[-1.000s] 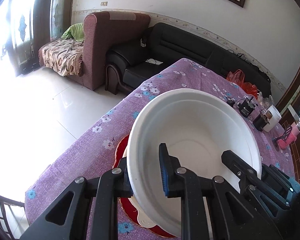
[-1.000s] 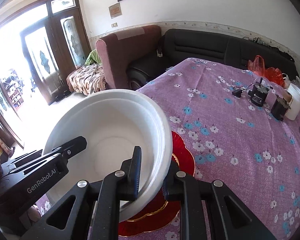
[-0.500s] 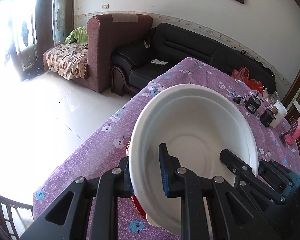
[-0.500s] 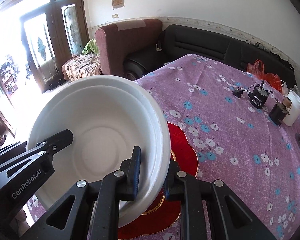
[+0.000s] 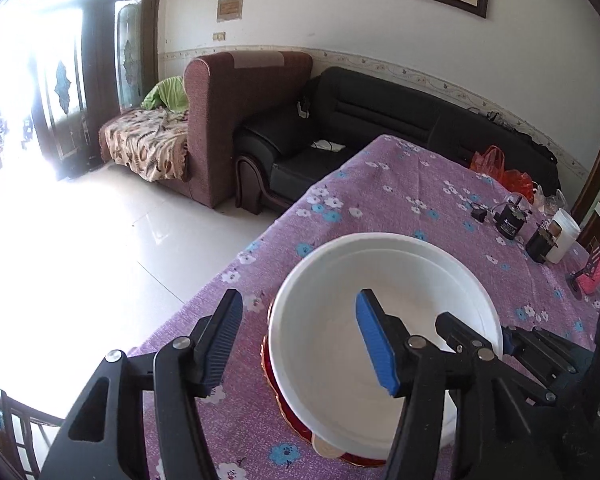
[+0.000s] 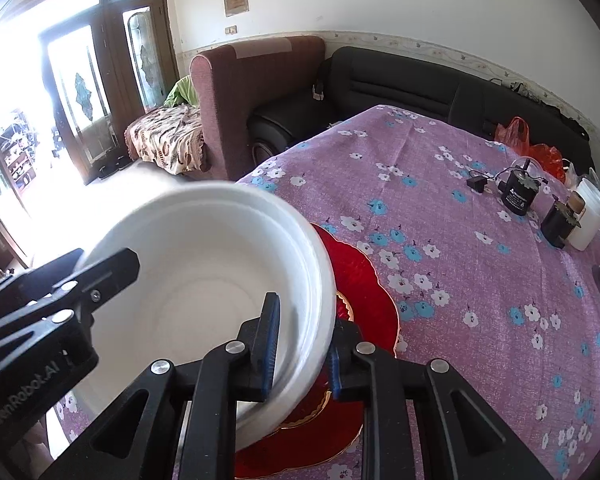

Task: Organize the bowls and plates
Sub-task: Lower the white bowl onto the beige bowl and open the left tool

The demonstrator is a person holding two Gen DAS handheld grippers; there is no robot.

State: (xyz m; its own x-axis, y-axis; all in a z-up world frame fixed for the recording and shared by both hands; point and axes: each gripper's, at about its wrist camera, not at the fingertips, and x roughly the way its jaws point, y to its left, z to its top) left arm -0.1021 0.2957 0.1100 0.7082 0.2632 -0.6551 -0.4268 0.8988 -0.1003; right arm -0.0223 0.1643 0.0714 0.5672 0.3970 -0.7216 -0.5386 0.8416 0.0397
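Note:
A large white foam bowl point(image 5: 380, 320) point(image 6: 204, 280) hangs tilted above a red scalloped plate point(image 6: 364, 280) on the purple flowered tablecloth; the plate's edge shows under the bowl in the left wrist view point(image 5: 288, 412). My right gripper point(image 6: 300, 354) is shut on the bowl's right rim. My left gripper point(image 5: 300, 336) is open, its jaws wide apart around the bowl's left rim, one finger point(image 5: 374, 340) inside the bowl and the other point(image 5: 222, 336) outside, not touching.
Two black motors point(image 6: 518, 192), a white jar point(image 6: 588, 220) and a red bag point(image 6: 536, 148) stand at the table's far right. A pink item point(image 5: 592, 276) lies at the right edge. Sofas stand beyond the table; its left edge drops to the tiled floor.
My left gripper has opened and let go of the bowl's rim. The right gripper still holds the bowl, which has tilted and sunk a little toward the red plate.

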